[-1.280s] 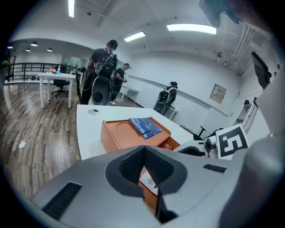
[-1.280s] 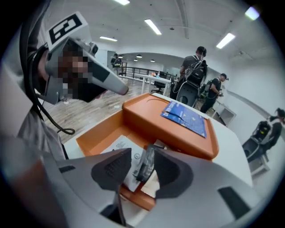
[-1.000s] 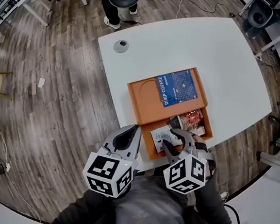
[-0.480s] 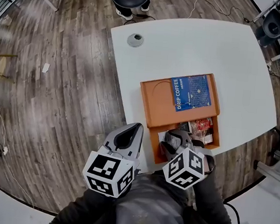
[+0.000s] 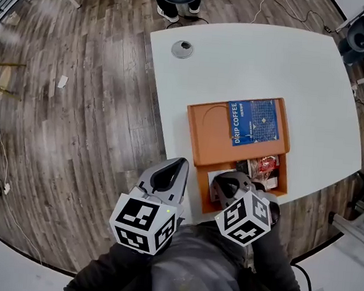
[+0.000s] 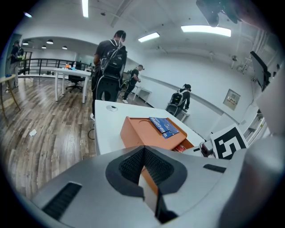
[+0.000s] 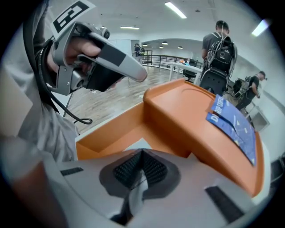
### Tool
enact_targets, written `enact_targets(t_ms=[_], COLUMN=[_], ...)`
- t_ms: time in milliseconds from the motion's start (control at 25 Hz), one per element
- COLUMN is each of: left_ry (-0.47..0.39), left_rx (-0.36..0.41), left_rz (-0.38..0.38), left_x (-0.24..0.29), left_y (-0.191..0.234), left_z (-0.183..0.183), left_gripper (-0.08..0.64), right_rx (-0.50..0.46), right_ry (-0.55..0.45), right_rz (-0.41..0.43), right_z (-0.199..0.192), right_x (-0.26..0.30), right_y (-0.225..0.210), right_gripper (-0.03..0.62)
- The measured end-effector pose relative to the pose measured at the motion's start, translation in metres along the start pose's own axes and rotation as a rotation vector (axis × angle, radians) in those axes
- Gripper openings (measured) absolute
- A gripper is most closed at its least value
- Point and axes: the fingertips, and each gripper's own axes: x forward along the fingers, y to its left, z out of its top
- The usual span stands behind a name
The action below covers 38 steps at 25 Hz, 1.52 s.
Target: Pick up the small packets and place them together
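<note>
Right gripper view: R gripper (image 7: 142, 152) jaws have just been closing and are now pinched on a thin white packet (image 7: 136, 192), its edge caught betw the pads, over the low near compartment of the orange box (image 7: 187, 116). Head view: this gripper points steeply down into that compartment. Red packets (image 5: 266, 165) lie in the same compartment, further right, apart from it. Blue drip coffee packet (image 5: 254, 121) lies flat on the box's raised top. L gripper (image 5: 179, 165) has its jaws together w/ nothing betw them, by the edge of the white table (image 5: 240, 58), just left of the box, not touching it.
</note>
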Motion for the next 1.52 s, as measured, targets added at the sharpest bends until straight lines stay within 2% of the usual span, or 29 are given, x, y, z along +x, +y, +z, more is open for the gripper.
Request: enact_targets(t_ms=[240, 400, 480, 600, 640, 720, 840, 920, 1000, 1200, 1320, 1520], left_ry=[0.000, -0.004, -0.008, -0.011, -0.012, -0.014, -0.015, -0.014, -0.014, -0.020, -0.022, -0.071], left_rx=[0.011, 0.014, 0.015, 0.014, 0.012, 0.009, 0.004, 0.000, -0.001, 0.011, 0.025, 0.084], left_rz=[-0.006, -0.009, -0.010, -0.009, -0.008, -0.005, 0.003, 0.009, 0.011, -0.013, -0.016, -0.068], left_x=[-0.002, -0.004, -0.005, -0.006, -0.007, -0.008, -0.008, -0.008, -0.008, -0.007, -0.015, -0.025], left_y=[-0.002, -0.004, -0.005, -0.004, -0.003, -0.001, 0.002, 0.005, 0.006, 0.002, -0.004, -0.018], left_z=[-0.001, 0.000, 0.000, 0.001, 0.001, 0.002, 0.003, 0.003, 0.003, 0.007, 0.007, 0.017], left_gripper=[-0.003, -0.003, -0.003, -0.003, -0.003, -0.003, -0.003, -0.003, -0.003, -0.003, -0.003, -0.003], right_rx=[0.008, -0.027, -0.029, -0.017, -0.011, -0.002, -0.003, -0.004, -0.002, 0.015, 0.036, 0.083], right_ry=[-0.026, -0.034, -0.037, -0.035, -0.029, -0.025, -0.015, -0.008, -0.013, -0.028, -0.075, -0.166], right_rz=[-0.001, -0.007, 0.013, 0.034, 0.040, 0.046, 0.019, 0.002, -0.005, -0.033, -0.062, -0.174], right_z=[0.002, 0.004, 0.004, 0.005, 0.004, 0.003, 0.003, 0.003, 0.003, 0.007, 0.014, 0.026], right_x=[-0.005, -0.007, -0.006, -0.002, 0.000, 0.002, 0.001, 0.000, 0.000, -0.008, -0.022, -0.047], right_y=[0.004, 0.007, 0.011, 0.011, 0.010, 0.007, 0.000, -0.003, -0.004, -0.006, -0.006, -0.014], right_gripper=[0.003, 0.017, 0.121, 0.222, 0.252, 0.262, 0.252, 0.092, 0.031, 0.021, 0.021, 0.021])
